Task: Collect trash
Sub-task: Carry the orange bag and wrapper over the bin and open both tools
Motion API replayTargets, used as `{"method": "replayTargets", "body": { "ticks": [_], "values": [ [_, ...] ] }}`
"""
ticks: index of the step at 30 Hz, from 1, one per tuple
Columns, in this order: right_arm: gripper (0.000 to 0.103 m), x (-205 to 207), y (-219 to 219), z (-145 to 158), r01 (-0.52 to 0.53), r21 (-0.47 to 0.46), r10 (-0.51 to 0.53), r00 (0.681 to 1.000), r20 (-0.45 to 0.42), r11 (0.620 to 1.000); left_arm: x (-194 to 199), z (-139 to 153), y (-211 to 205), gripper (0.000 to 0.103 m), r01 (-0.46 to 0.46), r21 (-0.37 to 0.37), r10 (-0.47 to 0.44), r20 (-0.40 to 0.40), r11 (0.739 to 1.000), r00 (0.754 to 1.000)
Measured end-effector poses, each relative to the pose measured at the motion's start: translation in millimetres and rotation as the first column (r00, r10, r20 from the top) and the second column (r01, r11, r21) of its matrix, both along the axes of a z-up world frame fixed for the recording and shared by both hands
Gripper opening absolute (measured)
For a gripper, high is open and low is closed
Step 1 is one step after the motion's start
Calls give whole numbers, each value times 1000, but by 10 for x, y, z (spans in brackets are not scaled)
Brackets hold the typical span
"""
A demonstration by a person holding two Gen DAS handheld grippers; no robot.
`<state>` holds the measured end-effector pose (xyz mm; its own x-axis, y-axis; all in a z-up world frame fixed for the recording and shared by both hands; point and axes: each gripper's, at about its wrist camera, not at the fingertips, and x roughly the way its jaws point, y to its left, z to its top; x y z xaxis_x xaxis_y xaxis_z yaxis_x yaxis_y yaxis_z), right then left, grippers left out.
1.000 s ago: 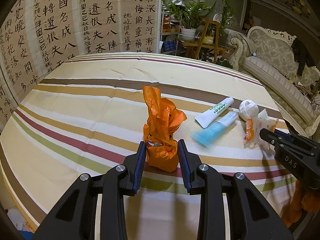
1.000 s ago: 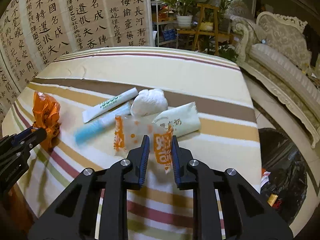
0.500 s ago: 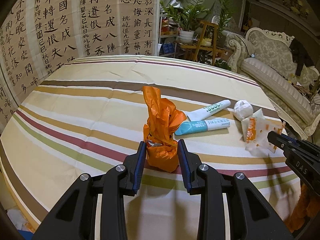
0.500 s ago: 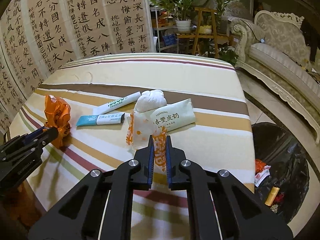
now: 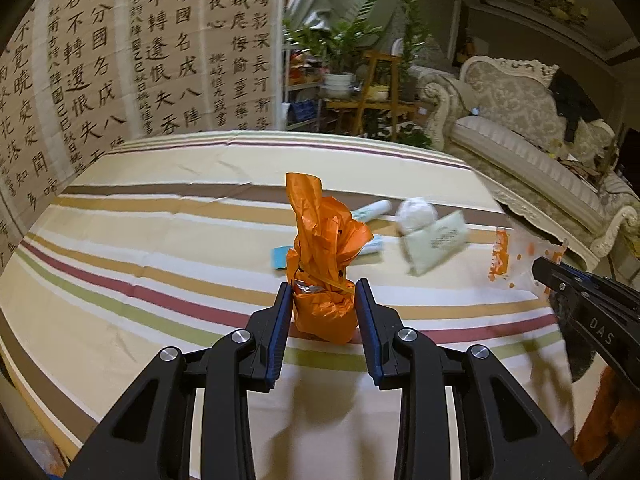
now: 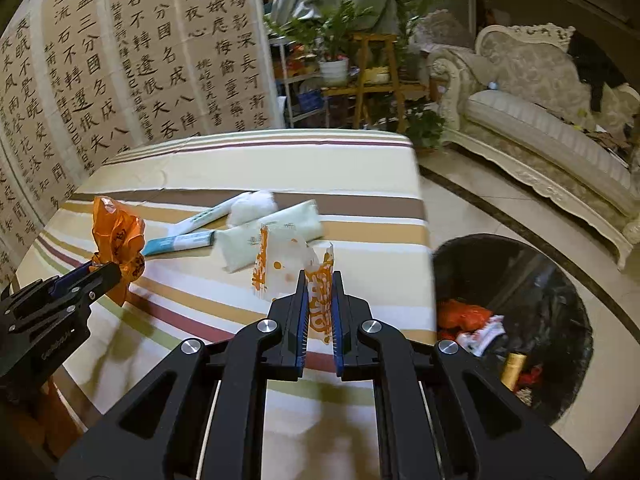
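My left gripper (image 5: 322,300) is shut on a crumpled orange wrapper (image 5: 324,256) standing on the striped table; it also shows in the right wrist view (image 6: 116,240). My right gripper (image 6: 319,292) is shut on an orange-and-white snack bag (image 6: 288,264) and holds it up near the table's right edge; the bag also shows in the left wrist view (image 5: 516,260). On the table lie a white paper ball (image 6: 252,208), a pale green packet (image 6: 272,232), a white tube (image 6: 208,216) and a blue-and-white tube (image 6: 180,242).
A black-lined trash bin (image 6: 516,320) with some rubbish in it stands on the floor right of the table (image 6: 280,160). A sofa (image 6: 540,120) is at the far right. A calligraphy screen (image 5: 120,60) and plants (image 5: 340,48) stand behind the table.
My right gripper closed on the snack bag, lifted it and carried it right toward the bin. The left gripper stayed on the orange wrapper. The blue tube shifted on the table.
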<state>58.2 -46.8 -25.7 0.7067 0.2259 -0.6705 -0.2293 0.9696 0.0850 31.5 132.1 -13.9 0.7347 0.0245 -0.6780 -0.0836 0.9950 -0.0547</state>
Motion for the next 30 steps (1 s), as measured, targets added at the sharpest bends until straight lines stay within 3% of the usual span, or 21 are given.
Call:
{"method": "replayTargets", "body": {
  "ticks": [13,30],
  "values": [
    [10,-175,-812,38,181,16,-182,982,41,983,7,43,-829,33,172,22,-172,27,985,985],
    [10,-267,-1678,-164,387,4,-387,921,43,922,112,-37,-1840,33,356,85,-359,35,931,933]
  ]
}}
